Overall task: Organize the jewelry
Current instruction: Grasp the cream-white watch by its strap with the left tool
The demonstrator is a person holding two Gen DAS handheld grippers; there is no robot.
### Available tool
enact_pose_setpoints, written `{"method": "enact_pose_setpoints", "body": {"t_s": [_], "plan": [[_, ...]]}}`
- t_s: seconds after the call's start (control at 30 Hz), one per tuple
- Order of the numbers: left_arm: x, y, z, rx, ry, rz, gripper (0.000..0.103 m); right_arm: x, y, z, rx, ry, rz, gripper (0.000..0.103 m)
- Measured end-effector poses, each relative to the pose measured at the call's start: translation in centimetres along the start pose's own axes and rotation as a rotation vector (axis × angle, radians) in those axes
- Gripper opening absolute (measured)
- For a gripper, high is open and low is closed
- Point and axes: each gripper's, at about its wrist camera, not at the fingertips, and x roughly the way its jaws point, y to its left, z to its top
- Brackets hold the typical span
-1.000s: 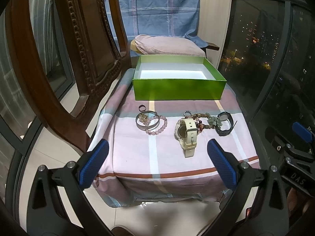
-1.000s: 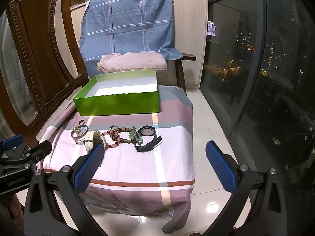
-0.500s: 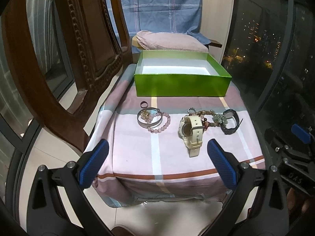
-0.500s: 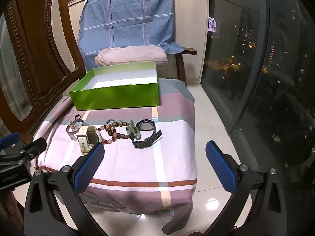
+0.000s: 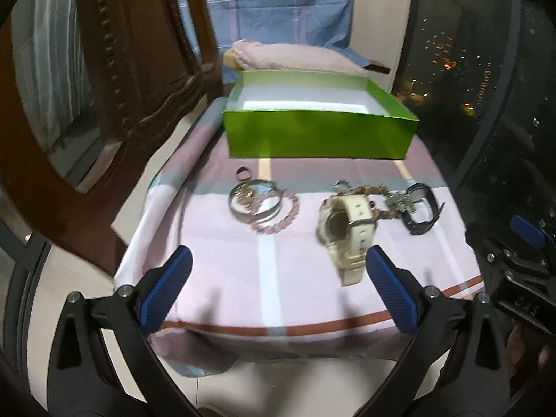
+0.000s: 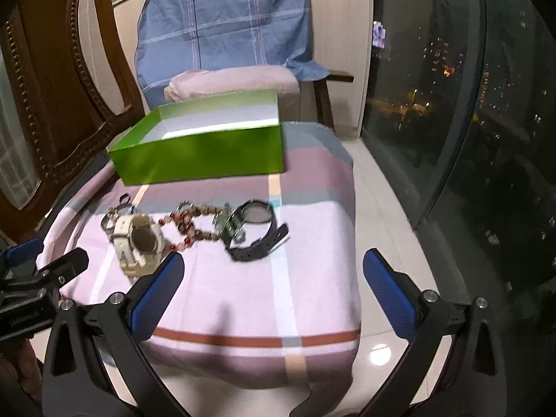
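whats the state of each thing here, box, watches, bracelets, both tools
green box: open, no lid, looks empty
cream watch: strap buckled, lying on the cloth
black watch: strap undone, lying on the cloth
pink bead bracelet: on the cloth, overlapping the silver bangle
left tool: open, holding nothing
right tool: open, holding nothing

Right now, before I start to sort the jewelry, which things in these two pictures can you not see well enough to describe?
- Green box floor: both views, the near wall hides the front part.
- Cream watch: both views blurred, dial unreadable; right view, the gripper finger covers its strap end.
- Bangles and pink bracelet: right view, mostly behind the watch.
- Bead strand: blurred, tangled; bead count unclear.
- Small ring: too small for detail.
- Right gripper: left view, cut off by the edge.
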Motion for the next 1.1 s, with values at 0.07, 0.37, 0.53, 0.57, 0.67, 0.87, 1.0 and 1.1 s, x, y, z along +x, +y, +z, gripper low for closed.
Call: {"method": "enact_pose_setpoints", "body": {"t_s": [0.07,0.37,0.53,0.57,0.67,0.87,1.0,1.1], "plan": [[0.7,-0.6,0.0,-0.003,0.017,-0.025,0.099,0.5,-0.3,0.1,0.011,-0.006,0.001,0.1],[5.2,-4.6,0.5,0.015,0.105,-0.029,0.073,1.2,-1.6,0.3,0.019,0.017,-0.024,0.1],[6.8,-4.4,0.6,-0.025,0.159,-0.075,0.021,1.7,-2.4,0.1,0.021,0.033,-0.029,0.1],[6.4,-4.1,0.8,-0.032,0.138,-0.092,0.021,1.8,-2.5,0.1,0.025,0.039,-0.024,0.1],[4.0,-3.1,1.4,-0.06,0.049,-0.125,0.021,2.1,-2.7,0.2,0.041,0.045,-0.023,0.1],[-0.2,-0.5,1.9,-0.049,-0.09,-0.108,0.021,3.5,-2.4,0.9,0.031,0.053,-0.03,0.1],[-0.8,1.0,2.2,-0.035,-0.105,-0.087,0.021,4.2,-2.1,1.1,0.052,0.069,-0.01,0.1],[-0.9,2.1,2.3,-0.041,-0.105,-0.081,0.021,5.0,-1.6,1.4,0.055,0.084,-0.018,0.1]]}}
